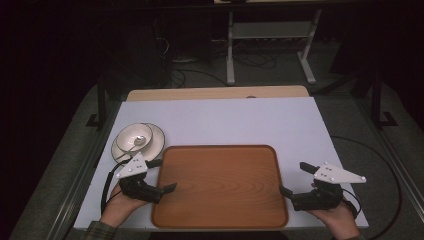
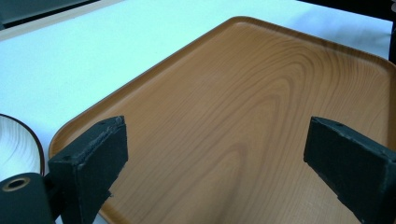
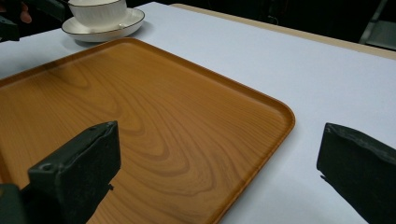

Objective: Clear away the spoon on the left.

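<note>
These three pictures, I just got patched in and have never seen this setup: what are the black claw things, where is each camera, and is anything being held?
No robot arm here: a person holds a two-jaw tool in each hand. The high view looks down from above the person's side of the table. There you see the left gripper and the right gripper, one at each side of a wooden tray. The other two pictures come from cameras riding on the grippers, looking out between their own black jaws. Both grippers are open and hold nothing. The tray has nothing on it. Beyond its left corner stands a white bowl on a saucer, with what looks like a spoon inside.
</note>
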`<control>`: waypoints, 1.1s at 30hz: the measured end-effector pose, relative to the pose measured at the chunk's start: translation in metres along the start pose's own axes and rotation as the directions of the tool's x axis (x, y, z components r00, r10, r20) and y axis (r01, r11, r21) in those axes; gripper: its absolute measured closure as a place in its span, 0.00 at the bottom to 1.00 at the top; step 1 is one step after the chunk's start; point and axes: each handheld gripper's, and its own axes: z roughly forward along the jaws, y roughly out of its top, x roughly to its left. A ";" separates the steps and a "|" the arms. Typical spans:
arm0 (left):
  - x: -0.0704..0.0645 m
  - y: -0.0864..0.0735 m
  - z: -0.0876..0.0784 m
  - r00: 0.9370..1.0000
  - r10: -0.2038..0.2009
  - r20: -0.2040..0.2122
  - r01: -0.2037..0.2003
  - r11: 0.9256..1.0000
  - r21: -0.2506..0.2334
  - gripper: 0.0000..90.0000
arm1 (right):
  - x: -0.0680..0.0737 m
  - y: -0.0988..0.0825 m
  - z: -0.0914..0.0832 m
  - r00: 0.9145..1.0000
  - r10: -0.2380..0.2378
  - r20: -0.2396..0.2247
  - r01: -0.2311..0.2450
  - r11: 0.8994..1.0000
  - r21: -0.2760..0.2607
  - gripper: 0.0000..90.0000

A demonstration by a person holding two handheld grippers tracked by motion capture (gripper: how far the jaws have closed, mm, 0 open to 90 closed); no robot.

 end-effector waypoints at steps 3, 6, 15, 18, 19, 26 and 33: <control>0.001 0.000 -0.001 1.000 0.002 0.007 -0.002 1.000 -0.006 0.13 | 0.000 0.000 0.000 1.000 0.003 0.002 -0.003 1.000 -0.001 0.00; 0.003 0.001 -0.004 1.000 -0.005 0.001 0.005 1.000 -0.017 0.18 | 0.000 0.000 0.001 1.000 0.005 0.004 -0.005 1.000 -0.003 0.00; 0.008 0.003 -0.010 1.000 -0.025 -0.007 0.025 0.999 -0.024 0.57 | 0.000 0.000 0.001 1.000 0.006 0.009 -0.006 1.000 -0.005 0.00; 0.014 0.003 -0.013 0.998 -0.053 -0.017 0.052 0.999 -0.013 0.72 | -0.001 0.000 0.002 1.000 0.003 0.006 -0.003 1.000 -0.003 0.00; 0.014 0.003 -0.013 0.998 -0.053 -0.017 0.052 0.999 -0.013 0.75 | -0.001 0.000 0.002 1.000 0.003 0.006 -0.003 1.000 -0.003 0.00; 0.025 0.002 -0.019 0.995 -0.094 -0.029 0.095 0.995 0.016 0.96 | -0.001 0.000 0.003 1.000 0.002 0.002 -0.002 1.000 0.002 0.00; 0.030 0.001 -0.023 0.993 -0.105 -0.047 0.106 0.994 0.028 1.00 | 0.000 0.000 0.004 1.000 -0.002 -0.001 0.002 1.000 0.006 0.00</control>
